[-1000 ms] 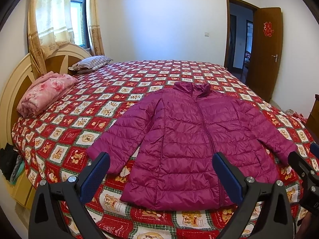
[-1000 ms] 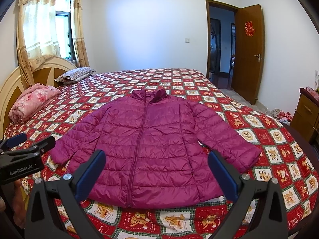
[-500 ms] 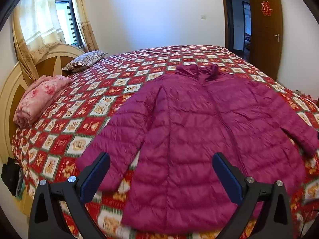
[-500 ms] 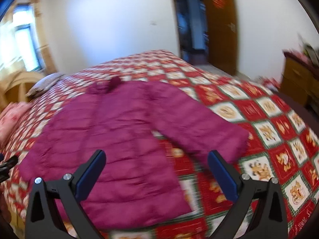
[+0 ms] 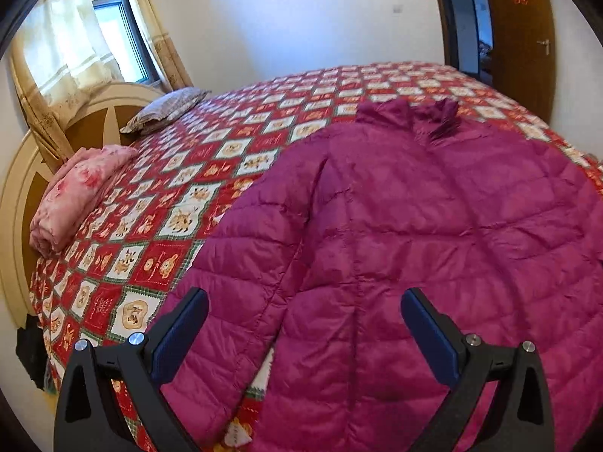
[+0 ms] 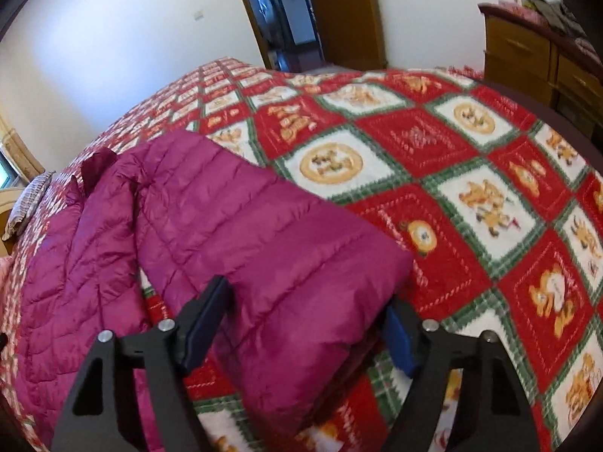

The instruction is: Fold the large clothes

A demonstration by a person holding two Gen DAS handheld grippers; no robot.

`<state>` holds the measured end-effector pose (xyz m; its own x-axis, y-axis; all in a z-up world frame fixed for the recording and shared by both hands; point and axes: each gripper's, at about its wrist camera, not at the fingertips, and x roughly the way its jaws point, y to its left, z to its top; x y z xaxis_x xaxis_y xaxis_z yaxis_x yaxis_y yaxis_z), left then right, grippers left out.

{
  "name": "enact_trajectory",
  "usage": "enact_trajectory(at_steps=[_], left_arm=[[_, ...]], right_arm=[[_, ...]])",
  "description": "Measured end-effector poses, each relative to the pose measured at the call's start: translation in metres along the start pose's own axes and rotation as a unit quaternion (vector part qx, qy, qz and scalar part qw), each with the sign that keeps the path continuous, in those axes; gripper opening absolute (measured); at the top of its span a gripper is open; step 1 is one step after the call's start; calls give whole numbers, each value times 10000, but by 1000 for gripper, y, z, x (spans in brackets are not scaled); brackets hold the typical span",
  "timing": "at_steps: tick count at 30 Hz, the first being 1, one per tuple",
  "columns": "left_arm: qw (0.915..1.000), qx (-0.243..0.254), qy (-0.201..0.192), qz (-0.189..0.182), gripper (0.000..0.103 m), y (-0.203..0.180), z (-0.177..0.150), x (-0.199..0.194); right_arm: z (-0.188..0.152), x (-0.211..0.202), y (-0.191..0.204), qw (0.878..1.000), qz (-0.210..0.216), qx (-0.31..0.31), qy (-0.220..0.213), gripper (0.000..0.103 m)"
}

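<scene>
Magenta quilted down jacket (image 5: 414,226) lies flat, front up, on the bed with the red-and-white checked quilt (image 6: 433,143). Around it: folded pink floral blanket (image 5: 75,192) and striped grey pillow (image 5: 166,109) by the headboard, wooden dresser (image 6: 535,56) past the foot; all clear of the jacket. Left tool (image 5: 301,335) wide open above the left sleeve, empty. Right tool (image 6: 305,324) closing, jacket's right cuff between the jaws; pad contact unclear. Versus a second ago, both views sit lower and much closer to the jacket.
</scene>
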<state>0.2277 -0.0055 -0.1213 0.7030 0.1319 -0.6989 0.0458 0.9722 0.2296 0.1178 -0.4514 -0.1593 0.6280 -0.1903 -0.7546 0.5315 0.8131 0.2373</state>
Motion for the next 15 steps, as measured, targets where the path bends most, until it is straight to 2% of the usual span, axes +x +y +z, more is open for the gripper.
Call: enact_trajectory(at_steps=[1,3,5,9,12,15], left_arm=[[10000,14,40,26,102,2,0,3],[9999,47,118,47,102,6,1,11],[9998,78,174,77,102,10,4,17],[9995,52,158,269,102,26,18,26],[9994,-48,112,321,102,36,26,28],[9992,-113,62,370,102,43,34,31]], right_arm=[[0,1,-1,10000,-2,-45,21,52],[5,1,-8,9999,127,-7,12,23],[12,1,-15,9998,192,8,10,18],[31,-7,-13,9995,61,-209,-241,14],[46,-22,5,9971,34,-519,-556,13],[62,-39,40,9913,104,-961,-897,12]])
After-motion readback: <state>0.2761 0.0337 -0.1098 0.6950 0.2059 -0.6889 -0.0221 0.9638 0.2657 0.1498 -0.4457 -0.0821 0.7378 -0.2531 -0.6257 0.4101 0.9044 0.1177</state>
